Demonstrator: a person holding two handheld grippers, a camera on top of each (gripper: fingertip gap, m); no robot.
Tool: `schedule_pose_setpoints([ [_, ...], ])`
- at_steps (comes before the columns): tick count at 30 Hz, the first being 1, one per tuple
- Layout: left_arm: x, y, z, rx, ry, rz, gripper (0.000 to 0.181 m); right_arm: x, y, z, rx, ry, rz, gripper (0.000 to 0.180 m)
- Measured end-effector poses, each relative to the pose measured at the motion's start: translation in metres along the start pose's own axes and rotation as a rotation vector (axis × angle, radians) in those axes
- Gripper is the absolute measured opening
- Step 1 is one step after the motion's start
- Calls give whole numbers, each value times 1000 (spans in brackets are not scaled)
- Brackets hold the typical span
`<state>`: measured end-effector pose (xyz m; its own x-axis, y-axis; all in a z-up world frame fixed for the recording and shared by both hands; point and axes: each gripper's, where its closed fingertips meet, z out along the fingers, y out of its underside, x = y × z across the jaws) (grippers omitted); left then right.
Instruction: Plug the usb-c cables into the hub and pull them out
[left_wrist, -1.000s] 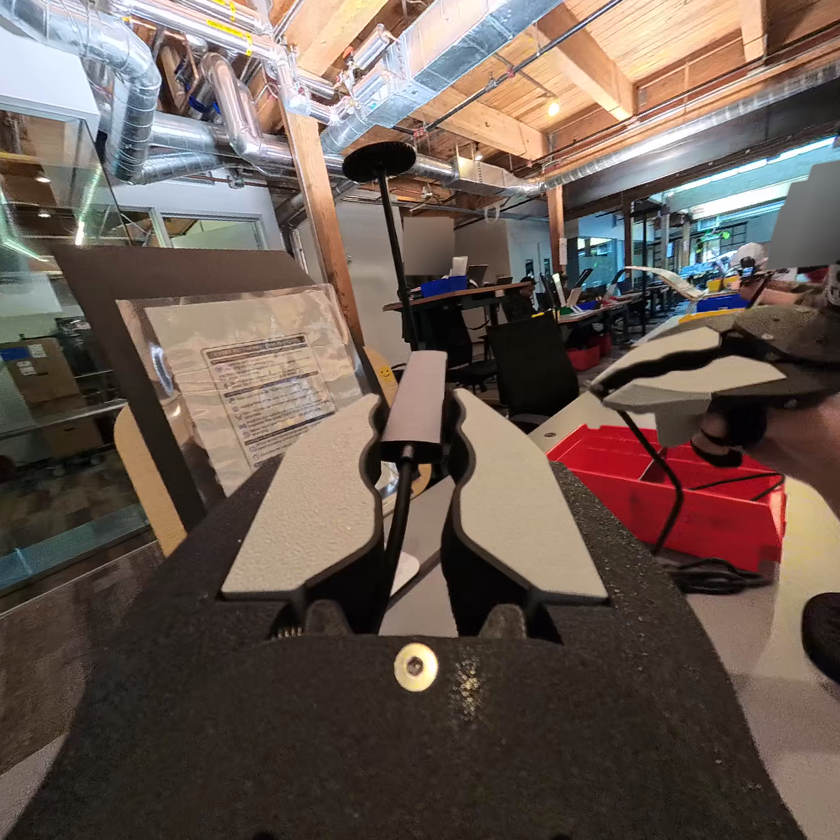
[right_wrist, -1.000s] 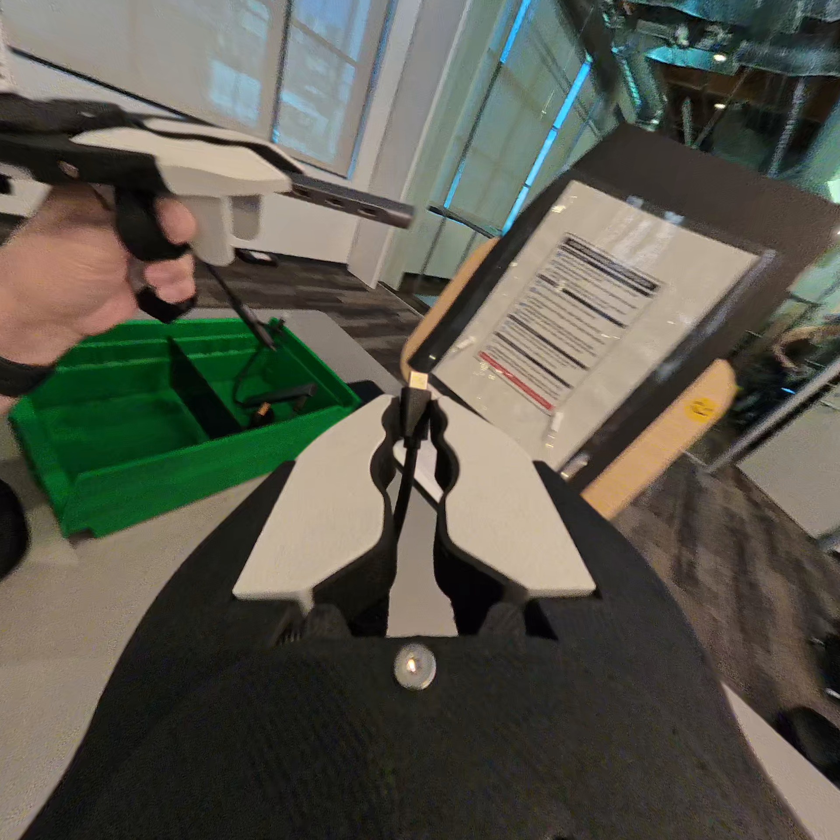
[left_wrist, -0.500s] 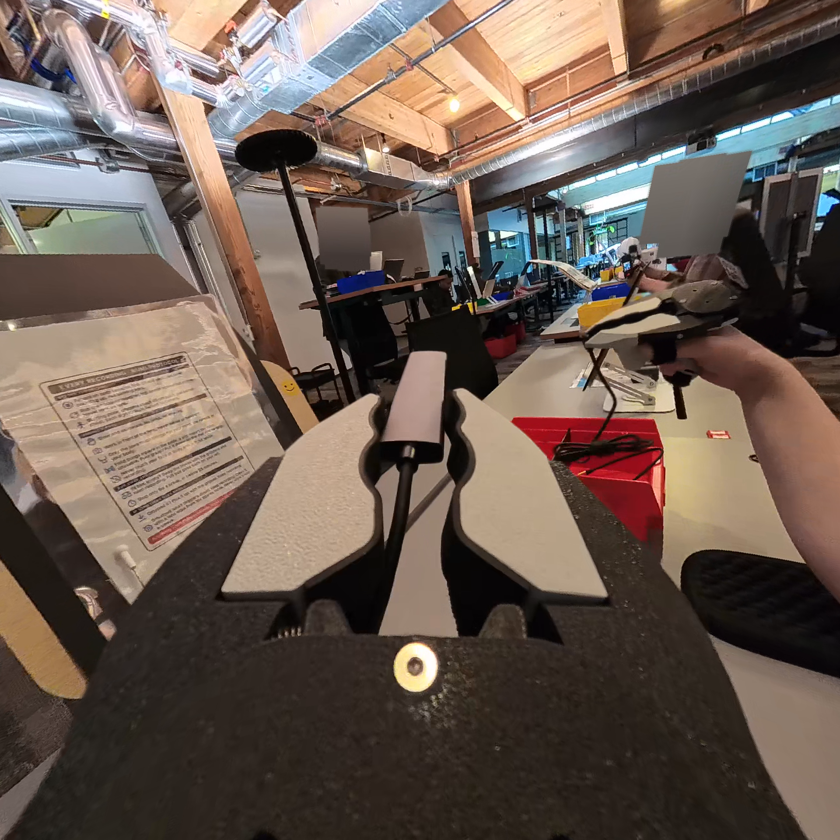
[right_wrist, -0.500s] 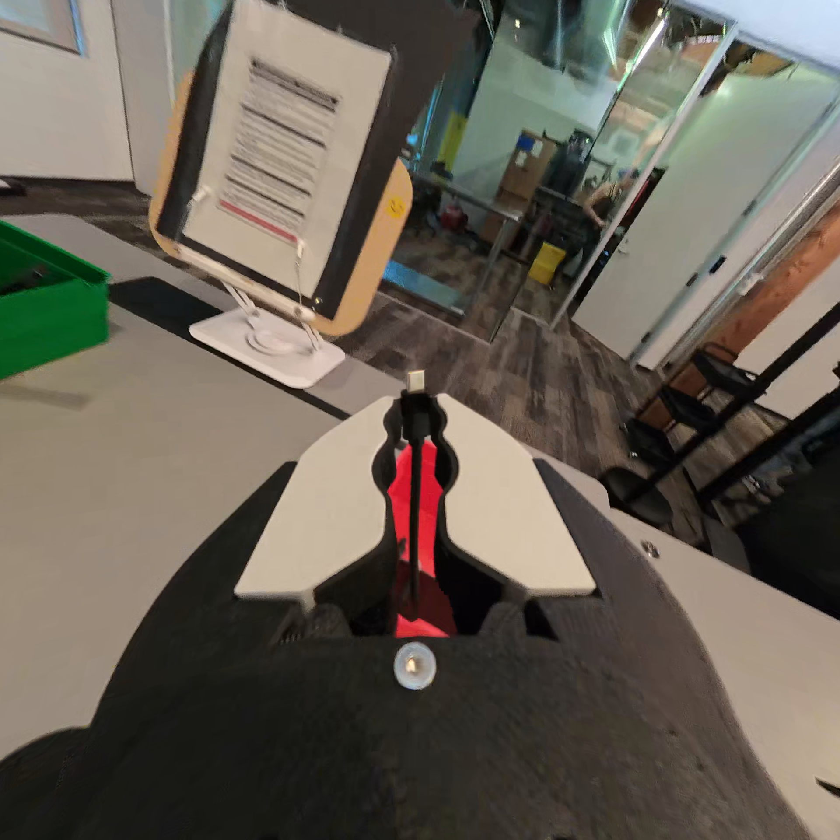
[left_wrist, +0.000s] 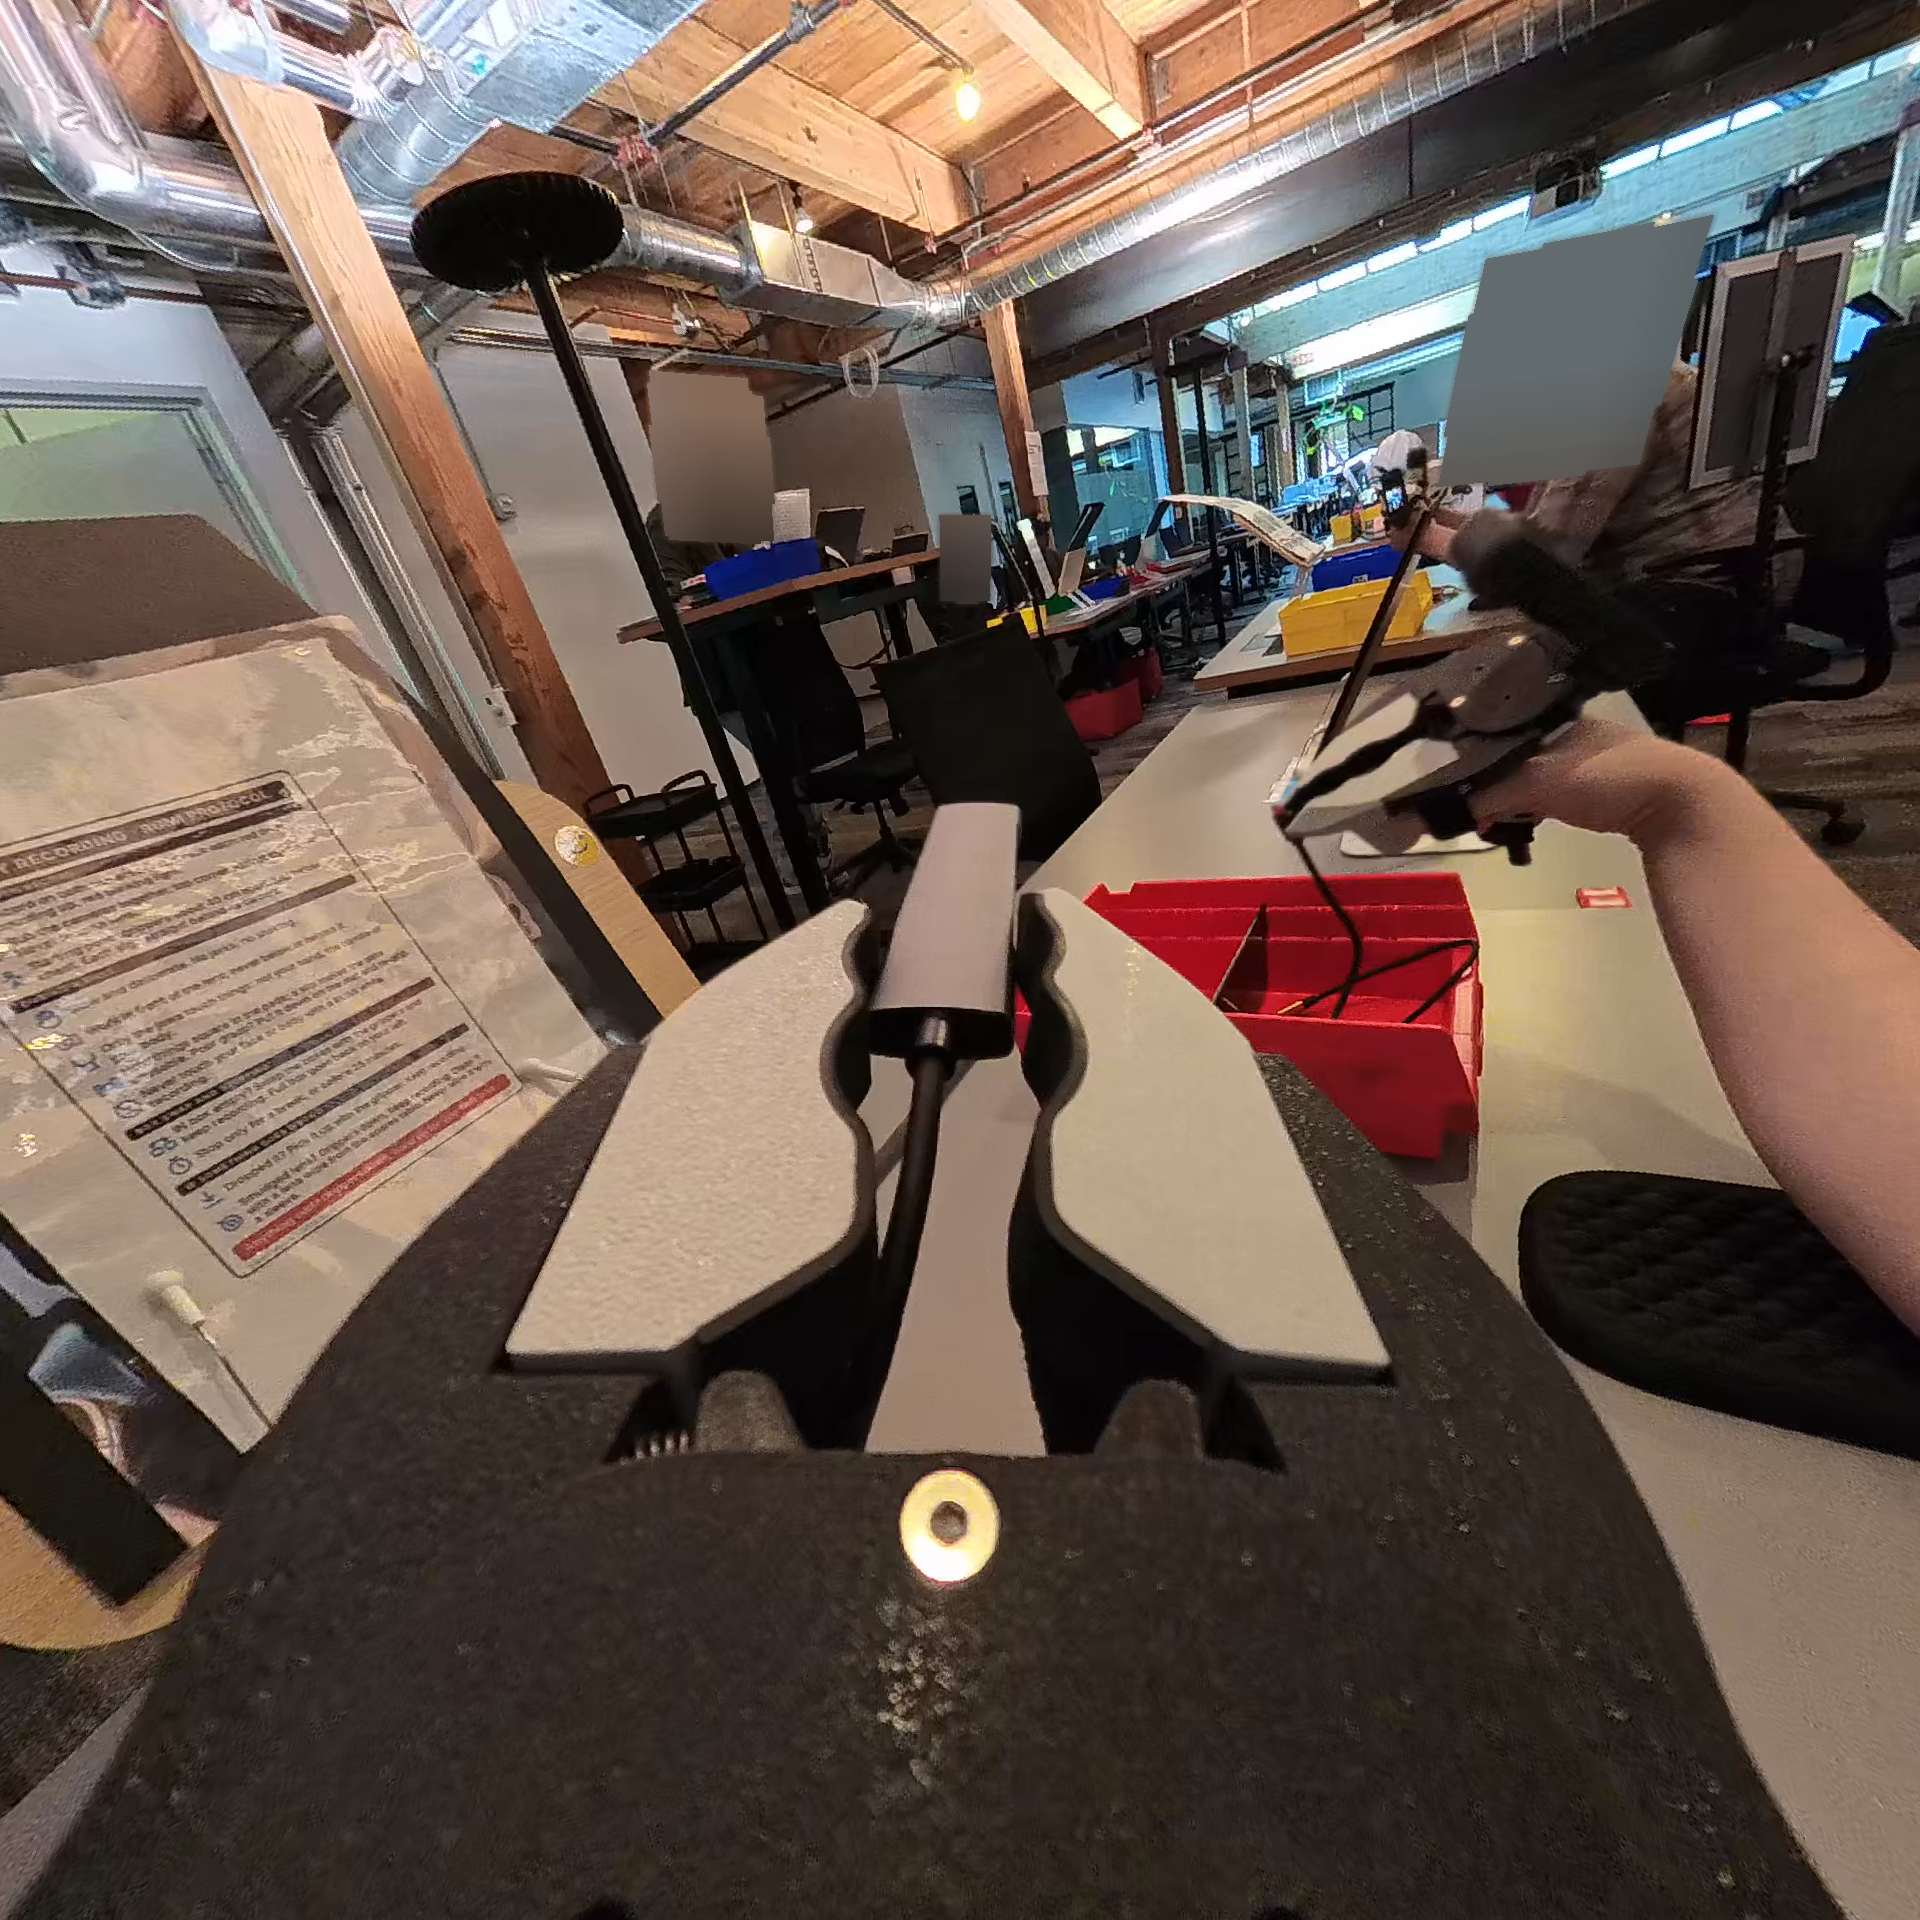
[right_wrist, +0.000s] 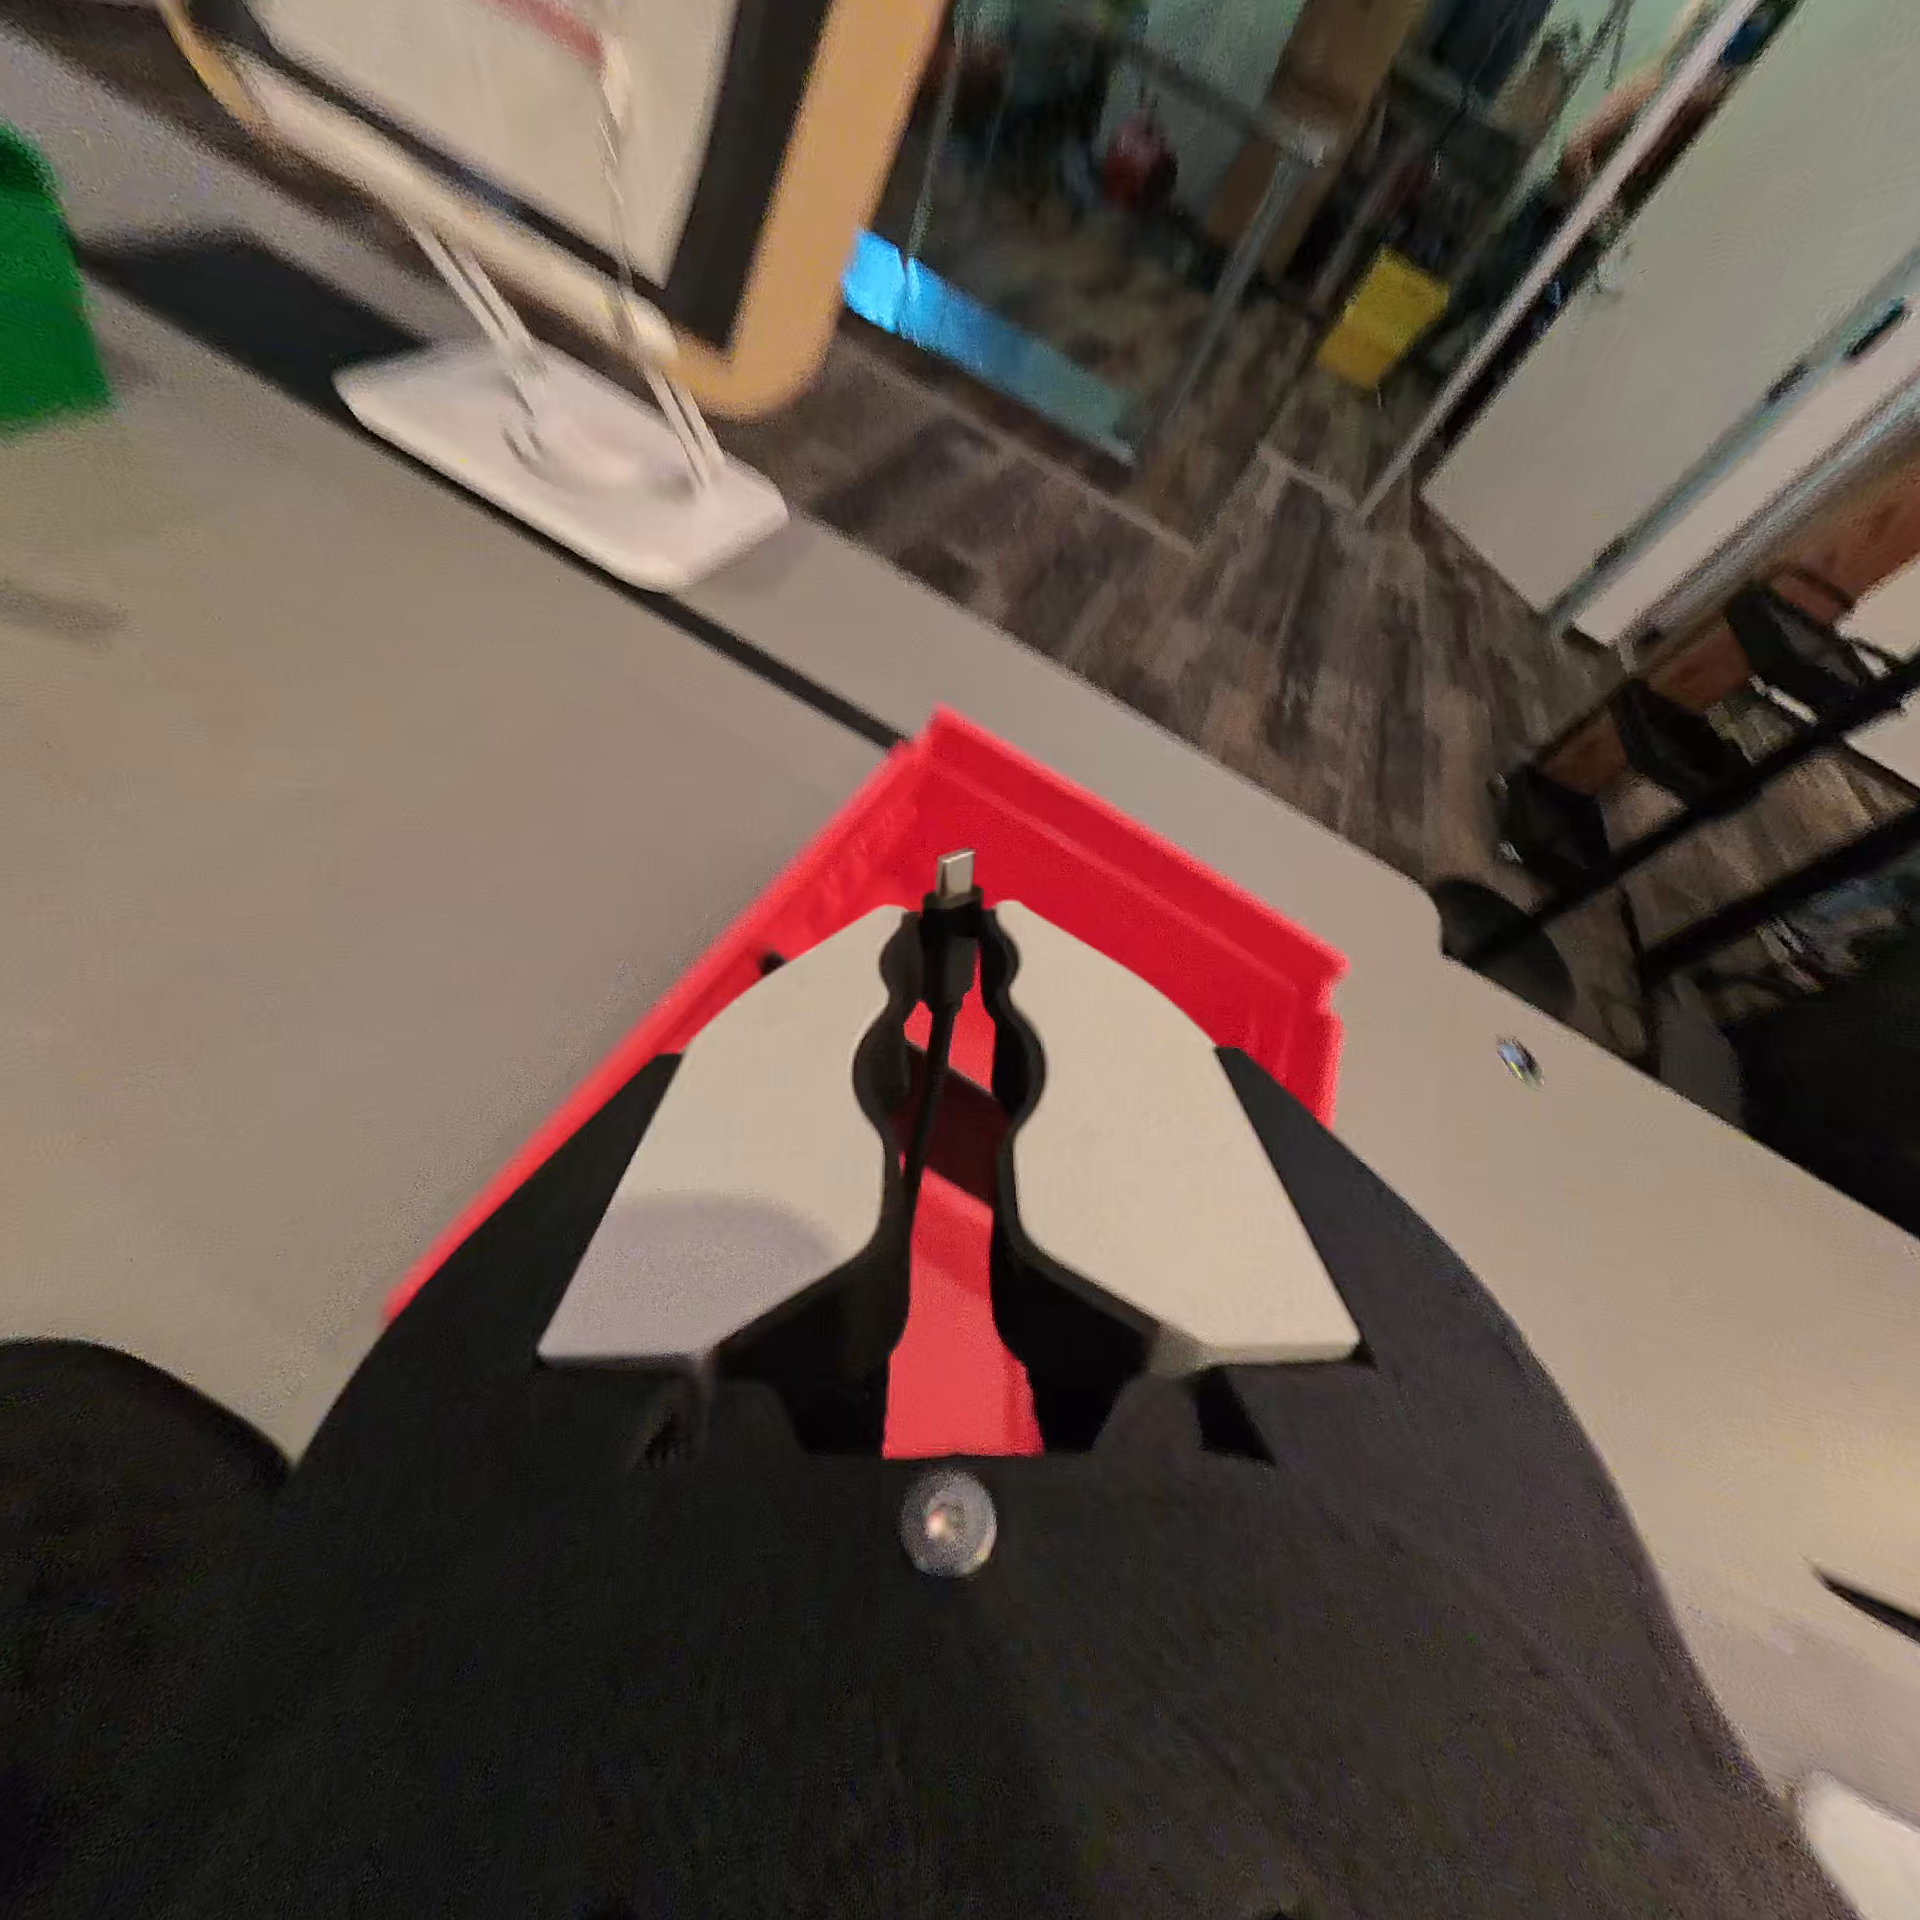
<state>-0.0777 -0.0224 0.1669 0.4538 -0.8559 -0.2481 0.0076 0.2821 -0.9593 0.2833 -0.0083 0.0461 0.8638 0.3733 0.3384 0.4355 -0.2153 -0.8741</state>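
My left gripper (left_wrist: 940, 914) is shut on the grey hub (left_wrist: 954, 906), held up in the air with its black lead running back between the fingers. My right gripper (right_wrist: 954, 914) is shut on a black USB-C cable (right_wrist: 948, 935), its metal plug tip poking past the fingertips. It hovers over the red bin (right_wrist: 1091, 883). In the left wrist view the right gripper (left_wrist: 1299, 805) is off to the right above the red bin (left_wrist: 1340, 1029), with the cable (left_wrist: 1351, 935) hanging down into it.
A grey table (right_wrist: 312, 831) carries the red bin, a green bin (right_wrist: 36, 301) at the left edge and an instruction sheet on a white stand (right_wrist: 582, 468). A black pad (left_wrist: 1704, 1299) lies right of my left gripper. The table's far edge drops to the floor. About 40 cm separates my left fingertips from my right.
My right gripper has swung away from the hub, moved right and tilted down over the red bin with the cable. My left gripper has turned a little right, still holding the hub.
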Motion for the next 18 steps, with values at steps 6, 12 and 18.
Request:
schedule_pose_setpoints([
  [6, 8, 3, 5, -26, 19, 21, 24, 17, 84, 34, -316, 47, -7, 9],
  [12, 11, 6, 7, -38, 30, 20, 24, 20, 134, 40, -481, 36, 152, 10],
  [18, 16, 7, 9, -45, 72, -24, 24, 43, 126, 4, -551, 190, 219, 31],
])
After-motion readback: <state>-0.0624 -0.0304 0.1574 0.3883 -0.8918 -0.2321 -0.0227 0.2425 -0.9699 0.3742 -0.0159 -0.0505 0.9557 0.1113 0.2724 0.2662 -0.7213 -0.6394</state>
